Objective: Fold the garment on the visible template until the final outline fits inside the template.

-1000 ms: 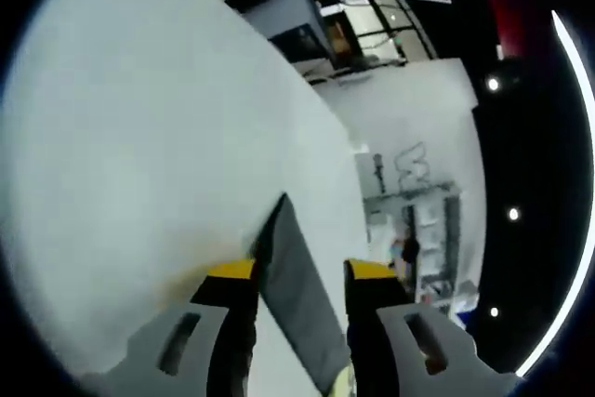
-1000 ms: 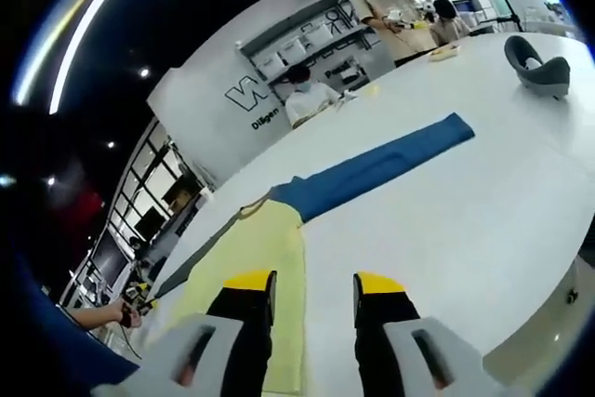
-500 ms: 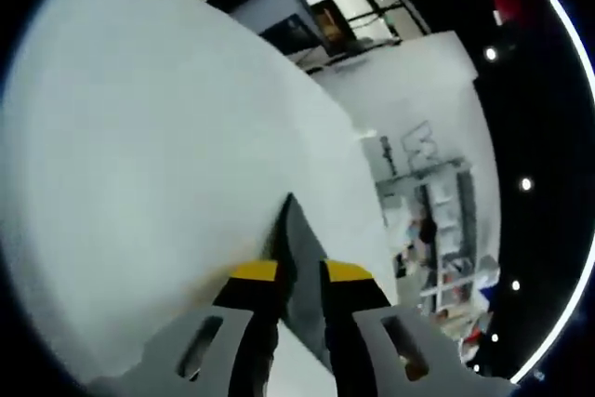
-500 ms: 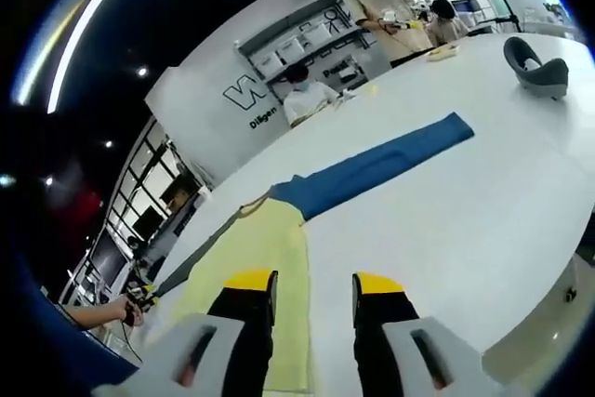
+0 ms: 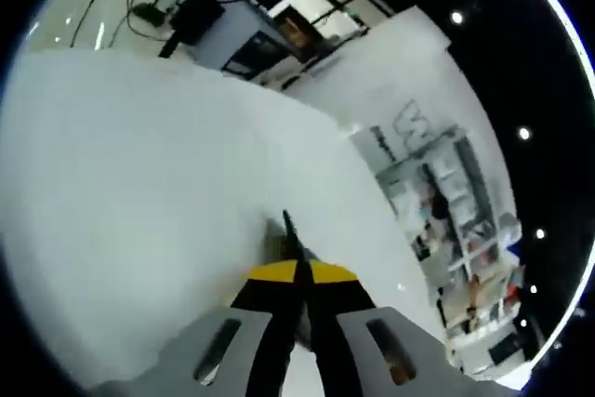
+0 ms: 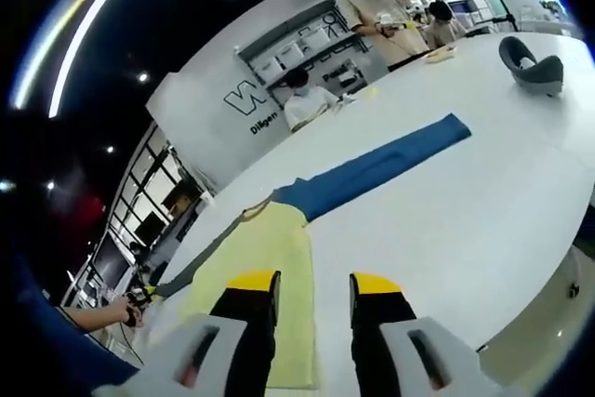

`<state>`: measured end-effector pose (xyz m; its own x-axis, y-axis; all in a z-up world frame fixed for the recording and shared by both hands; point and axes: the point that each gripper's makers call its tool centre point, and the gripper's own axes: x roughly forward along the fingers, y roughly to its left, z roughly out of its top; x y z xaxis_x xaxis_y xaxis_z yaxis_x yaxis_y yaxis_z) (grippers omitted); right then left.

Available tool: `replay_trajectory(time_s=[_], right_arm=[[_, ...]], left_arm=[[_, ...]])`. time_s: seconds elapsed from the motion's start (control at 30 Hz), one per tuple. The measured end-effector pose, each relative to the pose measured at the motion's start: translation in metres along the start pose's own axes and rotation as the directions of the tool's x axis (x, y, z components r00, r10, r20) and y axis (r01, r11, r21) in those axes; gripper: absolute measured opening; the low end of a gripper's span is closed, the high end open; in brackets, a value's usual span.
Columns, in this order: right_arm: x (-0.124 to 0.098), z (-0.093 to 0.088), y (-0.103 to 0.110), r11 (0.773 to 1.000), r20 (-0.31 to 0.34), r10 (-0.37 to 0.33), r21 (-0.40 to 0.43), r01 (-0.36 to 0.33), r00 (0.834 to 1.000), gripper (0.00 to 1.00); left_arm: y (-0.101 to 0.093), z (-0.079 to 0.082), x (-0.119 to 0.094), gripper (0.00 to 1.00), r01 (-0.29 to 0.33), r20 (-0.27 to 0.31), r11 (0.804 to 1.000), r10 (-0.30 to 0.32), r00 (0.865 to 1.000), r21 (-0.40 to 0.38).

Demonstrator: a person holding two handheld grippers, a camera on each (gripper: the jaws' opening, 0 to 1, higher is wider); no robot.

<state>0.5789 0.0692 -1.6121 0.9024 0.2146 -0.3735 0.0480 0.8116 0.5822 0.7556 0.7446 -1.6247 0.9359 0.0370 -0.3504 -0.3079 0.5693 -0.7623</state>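
In the right gripper view a long blue garment [image 6: 381, 166] lies stretched across the white table [image 6: 483, 230]. Its near end meets a yellow template sheet [image 6: 274, 253]. A darker strip of the garment [image 6: 200, 262] runs on to the left, where a hand holds the left gripper [image 6: 139, 297] at its end. My right gripper [image 6: 311, 284] hovers open over the template's edge, holding nothing. In the left gripper view the left gripper [image 5: 296, 271] is shut on the dark grey tip of the garment [image 5: 287, 228], which pokes out past the jaws.
A grey curved object [image 6: 532, 62] sits on the table's far right. People stand and sit behind the table's far edge [image 6: 307, 99]. Shelves and desks line the room beyond the table [image 5: 223, 34].
The left jaws have come together on the garment's dark end, and that view has tilted up toward the room. The right gripper has barely moved and stays open.
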Motion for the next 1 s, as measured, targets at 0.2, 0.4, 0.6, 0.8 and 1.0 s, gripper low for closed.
replay_trajectory(time_s=[0.2, 0.4, 0.6, 0.8, 1.0], right_arm=[[-0.001, -0.005, -0.002, 1.0, -0.001, 0.016, 0.021, -0.016, 1.0, 0.24], [0.0, -0.009, -0.008, 0.999, 0.001, 0.026, 0.035, -0.026, 1.0, 0.24], [-0.006, -0.013, -0.018, 0.997, 0.002, 0.024, 0.073, -0.024, 1.0, 0.23], [-0.018, -0.013, -0.022, 0.996, 0.007, 0.023, 0.084, -0.024, 1.0, 0.23], [-0.023, -0.012, -0.035, 0.995, 0.008, 0.02, 0.095, -0.02, 1.0, 0.22]], left_arm=[[-0.029, -0.001, 0.003, 0.0, 0.09, -0.07, 0.985, -0.081, 0.994, 0.149], [-0.062, -0.012, 0.001, 0.0, 0.174, -0.11, 0.956, -0.152, 0.982, 0.236], [-0.118, -0.038, 0.0, 0.0, 0.327, -0.219, 0.873, -0.261, 0.94, 0.363], [-0.179, -0.078, -0.005, 0.0, 0.427, -0.304, 0.812, -0.322, 0.896, 0.398], [-0.207, -0.103, -0.011, 0.0, 0.476, -0.34, 0.774, -0.353, 0.872, 0.418]])
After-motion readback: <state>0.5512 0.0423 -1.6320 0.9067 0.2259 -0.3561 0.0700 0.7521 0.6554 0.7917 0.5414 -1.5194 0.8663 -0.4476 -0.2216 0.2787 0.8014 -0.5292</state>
